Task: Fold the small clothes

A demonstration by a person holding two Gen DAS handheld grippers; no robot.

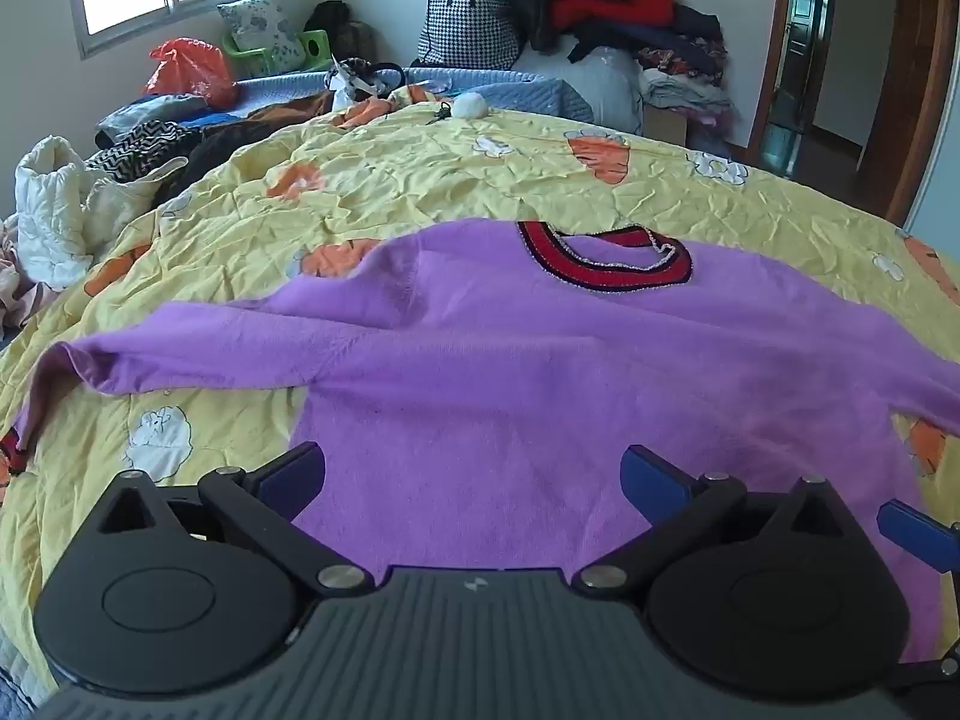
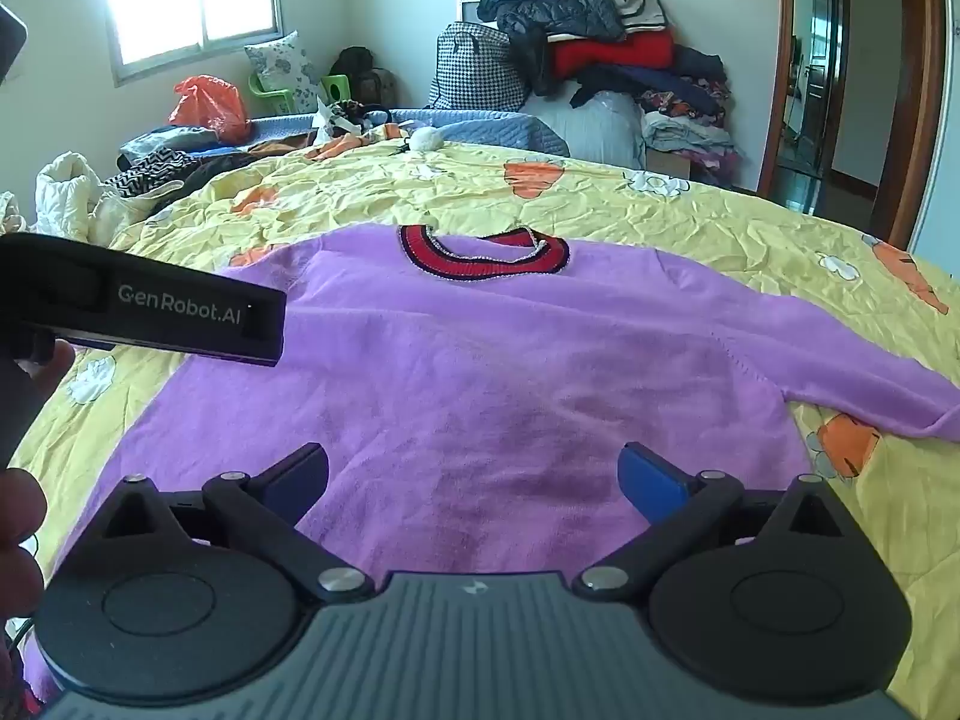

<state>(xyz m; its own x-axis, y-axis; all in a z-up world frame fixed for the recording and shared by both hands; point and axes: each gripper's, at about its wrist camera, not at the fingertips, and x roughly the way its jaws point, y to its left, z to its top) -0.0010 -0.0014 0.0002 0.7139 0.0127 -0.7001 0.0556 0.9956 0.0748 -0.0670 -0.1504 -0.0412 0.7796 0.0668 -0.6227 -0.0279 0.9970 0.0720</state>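
A small purple sweater (image 1: 480, 360) with a red and black collar (image 1: 606, 258) lies flat on the yellow bedspread (image 1: 420, 174), both sleeves spread out. It also shows in the right wrist view (image 2: 468, 348), collar (image 2: 480, 255) at the far side. My left gripper (image 1: 474, 480) is open and empty, above the sweater's lower body. My right gripper (image 2: 474, 480) is open and empty, above the lower hem. The left gripper's black body (image 2: 150, 312) shows at the left of the right wrist view.
Loose clothes (image 1: 138, 144) and a white padded jacket (image 1: 48, 204) lie at the bed's left. A tall heap of clothes and a checked bag (image 1: 474, 24) stand at the back. An orange bag (image 1: 186, 69) sits under the window. A doorway (image 2: 822, 72) is at the right.
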